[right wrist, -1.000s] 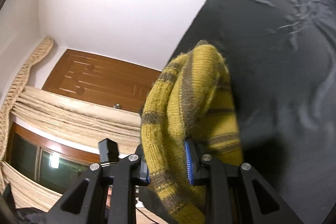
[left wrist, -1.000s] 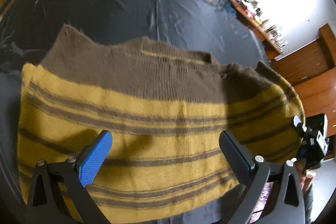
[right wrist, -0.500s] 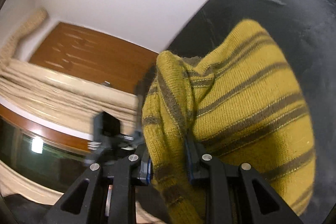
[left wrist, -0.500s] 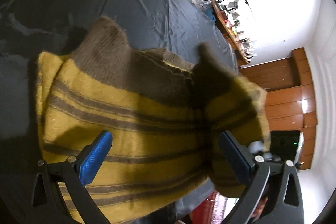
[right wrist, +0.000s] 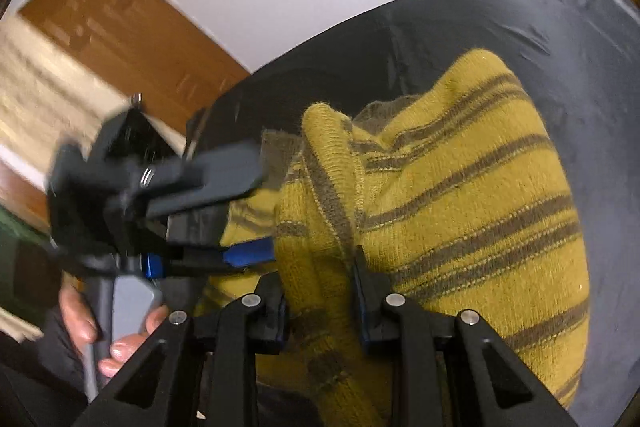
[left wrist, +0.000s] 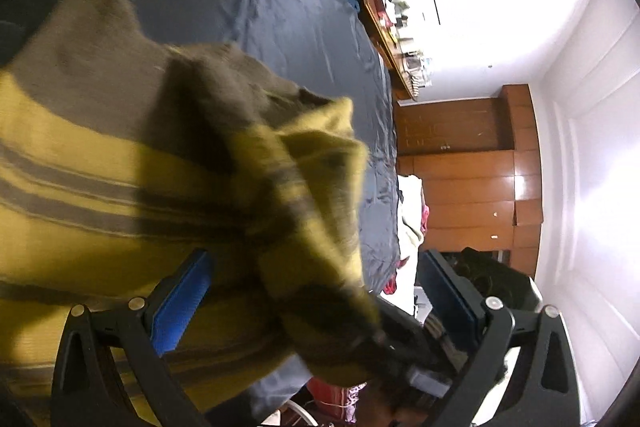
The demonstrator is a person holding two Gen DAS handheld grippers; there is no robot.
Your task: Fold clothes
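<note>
Bright glare off the white wall [left wrist: 580, 147]; motion blur smears the sweater [left wrist: 280, 187]; fisheye edges darken and curve.

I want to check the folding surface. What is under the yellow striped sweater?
A dark sheet lies under the sweater and shows around it. The part directly below the sweater is covered, so I cannot see it.

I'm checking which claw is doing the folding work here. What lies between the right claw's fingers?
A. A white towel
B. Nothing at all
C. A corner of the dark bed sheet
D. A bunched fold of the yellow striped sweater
D: in the right wrist view a bunched fold of the yellow striped sweater sits between the fingers of the right claw, over the dark sheet.
</note>
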